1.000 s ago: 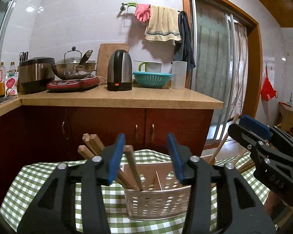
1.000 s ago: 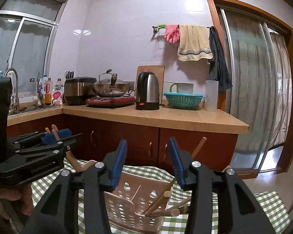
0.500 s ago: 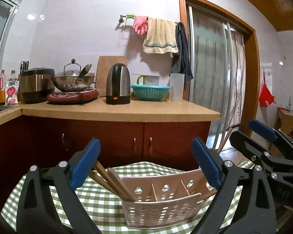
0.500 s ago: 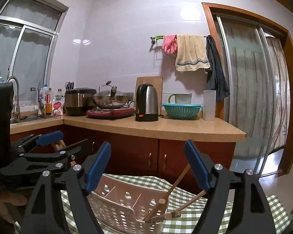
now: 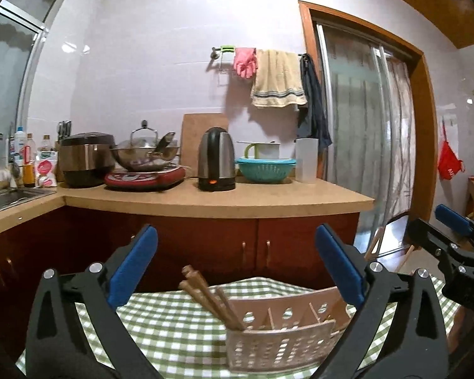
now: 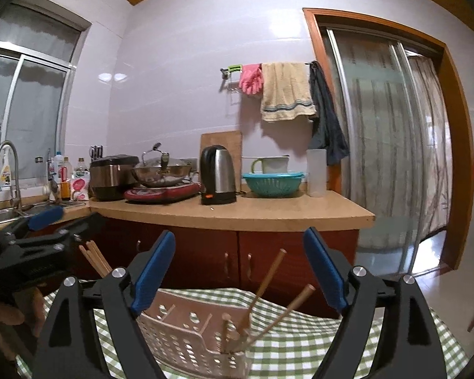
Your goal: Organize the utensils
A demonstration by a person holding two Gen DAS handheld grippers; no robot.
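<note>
- My left tongs (image 5: 235,265) stood wide open, gripping nothing.
- My right tongs (image 6: 238,268) were spread wide too, empty.
- The basket (image 5: 281,344) sat on the checked tabletop (image 5: 173,331) below and between both tongs.
- Brown chopsticks (image 5: 210,300) leaned in its end under my left tongs; paler sticks (image 6: 268,278) leaned in the end under my right.

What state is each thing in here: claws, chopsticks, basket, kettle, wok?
Left claw: open, empty.
Right claw: open, empty.
Brown chopsticks: leaning in the basket's left end.
Light chopsticks: leaning in its right end.
Basket: upright on the checked cloth.
Kettle: lid shut, light on.
Wok: lidded.
</note>
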